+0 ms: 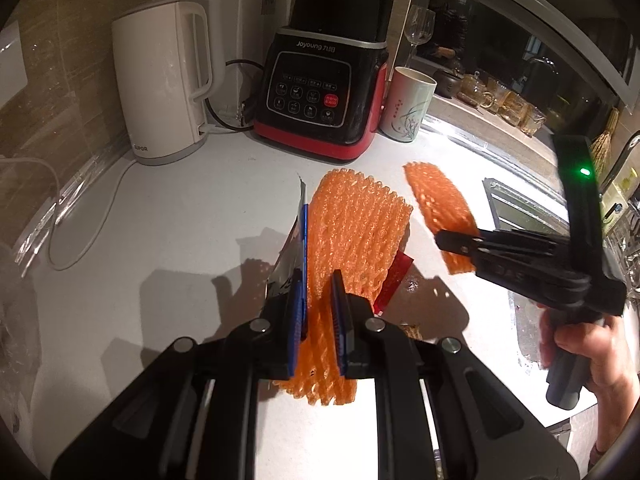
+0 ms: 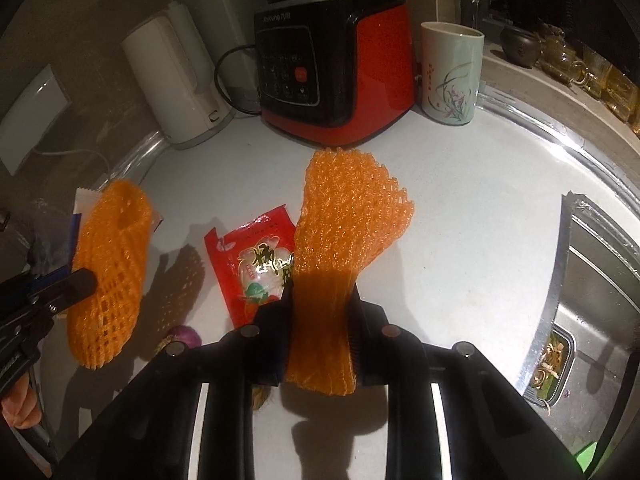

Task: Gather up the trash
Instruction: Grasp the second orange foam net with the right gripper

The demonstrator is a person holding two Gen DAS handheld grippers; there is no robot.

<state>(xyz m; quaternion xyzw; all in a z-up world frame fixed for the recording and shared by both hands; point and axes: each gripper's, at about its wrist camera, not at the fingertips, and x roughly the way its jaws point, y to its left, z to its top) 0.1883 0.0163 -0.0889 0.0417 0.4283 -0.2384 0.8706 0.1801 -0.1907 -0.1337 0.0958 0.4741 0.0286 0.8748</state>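
Observation:
My left gripper (image 1: 318,300) is shut on an orange foam fruit net (image 1: 352,232), with a silver and blue wrapper (image 1: 294,240) pinched beside it, both held above the white counter (image 1: 180,240). My right gripper (image 2: 322,304) is shut on a second orange foam net (image 2: 348,216), lifted off the counter. In the right wrist view, the left gripper (image 2: 80,280) shows at the left edge with its net (image 2: 108,272). A red snack packet (image 2: 252,264) lies flat on the counter between the two. The right gripper (image 1: 448,242) with its net (image 1: 436,200) appears at the right of the left wrist view.
A white kettle (image 1: 164,80), a red and black blender (image 1: 320,92) and a flowered cup (image 1: 408,104) line the back wall. A steel sink (image 2: 592,320) opens at the right. A purple onion scrap (image 2: 184,336) and a brown bit (image 2: 260,396) lie near the front.

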